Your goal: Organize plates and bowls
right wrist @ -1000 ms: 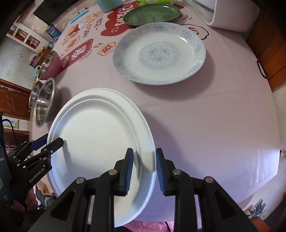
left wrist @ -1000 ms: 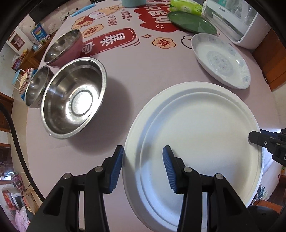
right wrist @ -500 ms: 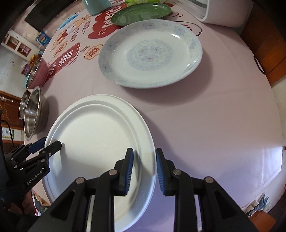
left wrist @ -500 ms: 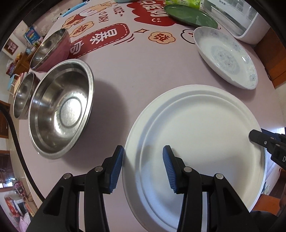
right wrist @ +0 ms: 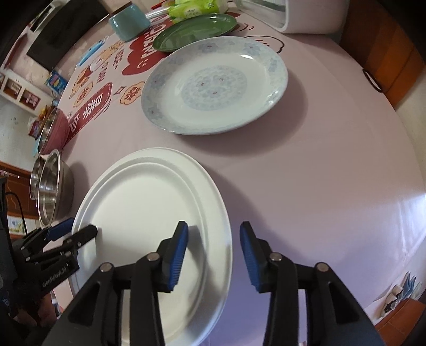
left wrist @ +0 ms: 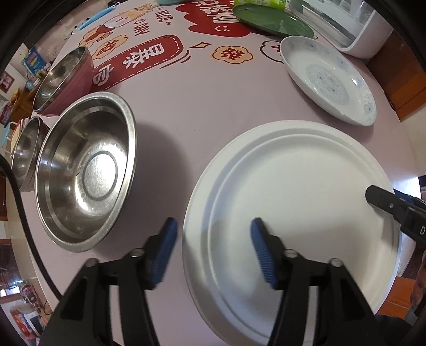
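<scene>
While both grippers are straddling opposite edges of it, the white plate (left wrist: 293,202) is lying flat on the pink tabletop (left wrist: 191,106), at the near edge. It is large, plain and glossy, with a stepped rim.

The left gripper (left wrist: 213,239) is standing with its jaws apart, having just been opening; the plate's rim is sitting between the blue pads (left wrist: 165,247), which are not pressing on it. The right gripper (right wrist: 213,252) is likewise apart, its jaws having just been opening, with the opposite rim between its pads and clear of both.

A big steel bowl (left wrist: 85,170) is sitting just beside the plate, left of it in the left wrist view, with a small steel bowl (left wrist: 24,154) touching it behind and a red bowl (left wrist: 64,79) farther back. A patterned plate (right wrist: 215,85), white with pale blue flowers, is resting near the white plate, apart from it. A green plate (right wrist: 194,32) is lying behind that, close to it, with a teal cup (right wrist: 129,22), a green packet (right wrist: 197,6) and a white appliance (left wrist: 343,24) at the far end. Red and orange printed signs are covering the far part of the tabletop.
</scene>
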Available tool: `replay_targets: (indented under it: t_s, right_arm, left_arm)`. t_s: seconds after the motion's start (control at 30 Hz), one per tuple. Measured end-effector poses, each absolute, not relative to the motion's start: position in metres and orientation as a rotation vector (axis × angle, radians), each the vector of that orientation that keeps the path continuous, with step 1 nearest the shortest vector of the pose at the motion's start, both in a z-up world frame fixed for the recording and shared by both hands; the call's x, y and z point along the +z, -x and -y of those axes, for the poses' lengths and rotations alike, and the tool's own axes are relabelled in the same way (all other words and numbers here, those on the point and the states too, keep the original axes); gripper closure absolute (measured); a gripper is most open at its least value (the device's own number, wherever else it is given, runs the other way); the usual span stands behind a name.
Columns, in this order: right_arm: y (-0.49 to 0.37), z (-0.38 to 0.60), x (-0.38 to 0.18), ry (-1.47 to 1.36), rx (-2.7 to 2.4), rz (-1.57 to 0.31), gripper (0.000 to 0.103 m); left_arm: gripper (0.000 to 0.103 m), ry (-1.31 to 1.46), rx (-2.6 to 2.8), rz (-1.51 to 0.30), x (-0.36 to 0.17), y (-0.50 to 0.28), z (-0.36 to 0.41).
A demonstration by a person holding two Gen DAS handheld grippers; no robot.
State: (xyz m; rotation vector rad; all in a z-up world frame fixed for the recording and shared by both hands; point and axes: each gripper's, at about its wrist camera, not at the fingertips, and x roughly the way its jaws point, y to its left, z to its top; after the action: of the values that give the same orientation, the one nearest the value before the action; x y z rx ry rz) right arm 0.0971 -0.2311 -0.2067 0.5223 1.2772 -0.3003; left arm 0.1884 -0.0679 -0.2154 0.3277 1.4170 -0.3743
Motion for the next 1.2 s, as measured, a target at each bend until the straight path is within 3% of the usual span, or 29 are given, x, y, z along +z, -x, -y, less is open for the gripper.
replay_targets:
  t_s: [0.6, 0.97, 1.2]
  right_arm:
    - [-0.042, 0.203, -0.198, -0.569, -0.392, -1.155, 0.056]
    - [-0.020, 0.202, -0.173, -0.539, -0.349, -1.006, 0.056]
    - [-0.020, 0.225, -0.157, -0.501, -0.282, -0.946, 0.056]
  left_arm:
    - [0.044, -0.294, -0.394, -1.443, -0.219, -0.162, 0.027]
    - [0.044, -0.226, -0.434, -1.276, -0.174, -0.144, 0.015]
    - [0.039, -0.195, -0.432, -1.182, -0.149, -0.131, 0.054]
